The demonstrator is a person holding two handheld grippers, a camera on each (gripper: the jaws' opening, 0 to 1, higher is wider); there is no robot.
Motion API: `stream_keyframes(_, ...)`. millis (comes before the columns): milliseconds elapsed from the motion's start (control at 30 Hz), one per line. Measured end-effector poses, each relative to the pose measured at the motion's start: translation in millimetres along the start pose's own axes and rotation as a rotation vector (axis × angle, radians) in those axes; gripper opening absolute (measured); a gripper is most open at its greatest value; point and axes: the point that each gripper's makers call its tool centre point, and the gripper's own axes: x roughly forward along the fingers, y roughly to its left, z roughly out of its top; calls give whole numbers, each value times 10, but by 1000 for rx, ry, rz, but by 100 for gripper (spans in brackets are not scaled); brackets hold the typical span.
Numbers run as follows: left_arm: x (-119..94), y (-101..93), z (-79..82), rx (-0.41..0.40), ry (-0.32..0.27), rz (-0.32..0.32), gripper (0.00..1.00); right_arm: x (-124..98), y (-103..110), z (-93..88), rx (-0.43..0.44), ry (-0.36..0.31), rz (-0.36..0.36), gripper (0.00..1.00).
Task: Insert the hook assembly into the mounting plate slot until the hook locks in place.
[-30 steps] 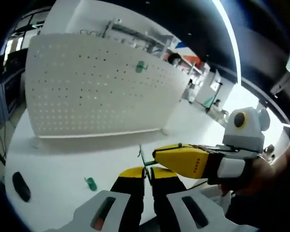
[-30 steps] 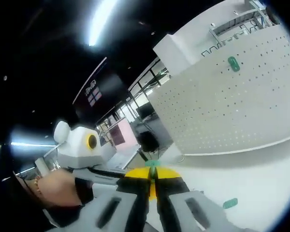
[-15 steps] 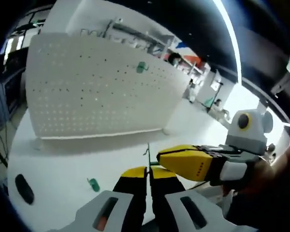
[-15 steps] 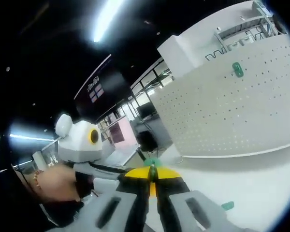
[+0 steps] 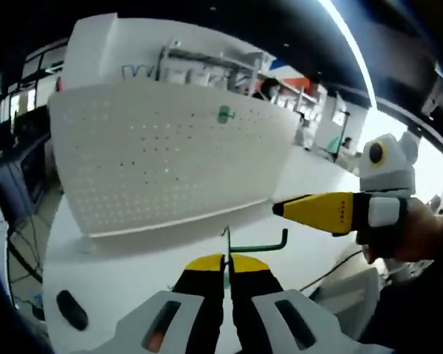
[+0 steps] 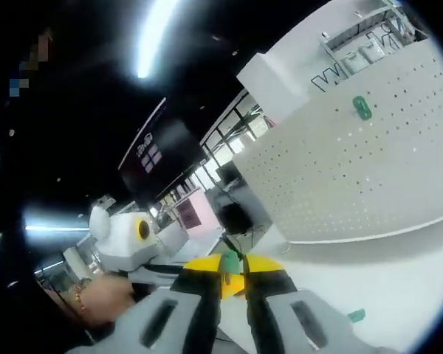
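Hook in left jaws, pegboard ahead

Hook (image 5: 257, 240), green, sat pinched at its upright end between the closed jaws of our left gripper (image 5: 227, 259), its long arm running sideways toward the right gripper (image 5: 310, 209) and ending in a small upturned tip. We judged its long axis to lie across the approach, roughly parallel to the white pegboard (image 5: 155, 162) standing on the white table (image 5: 133, 265) well beyond it. A green clip (image 5: 224, 113) was already seated high on that board. Our right gripper hovered just past the hook's free tip without touching it. In the right gripper view its jaws (image 6: 232, 267) looked nearly closed; whether they held anything, we could not tell. Left hand was nearer.
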Motion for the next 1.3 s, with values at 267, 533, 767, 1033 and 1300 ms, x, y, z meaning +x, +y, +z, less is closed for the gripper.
stream_keyframes(267,8,-132,142,72,-40,-11,1,72,82,-105,54,-2,19,9)
stream_keyframes(533,-24,-203,233,60,-89,-46,1,82,163,-38,73,-25,32,8)
stream_keyframes(767,-50,-191,306,90,-116,-22,1,99,161,21,91,-38,34,3)
stream_keyframes(1033,-39,-180,217,88,-95,-14,1,100,191,-70,-16,-17,13,1)
stream_keyframes(1300,-26,-160,134,100,-81,-9,3,110,164,-118,-56,-16,-2,1)
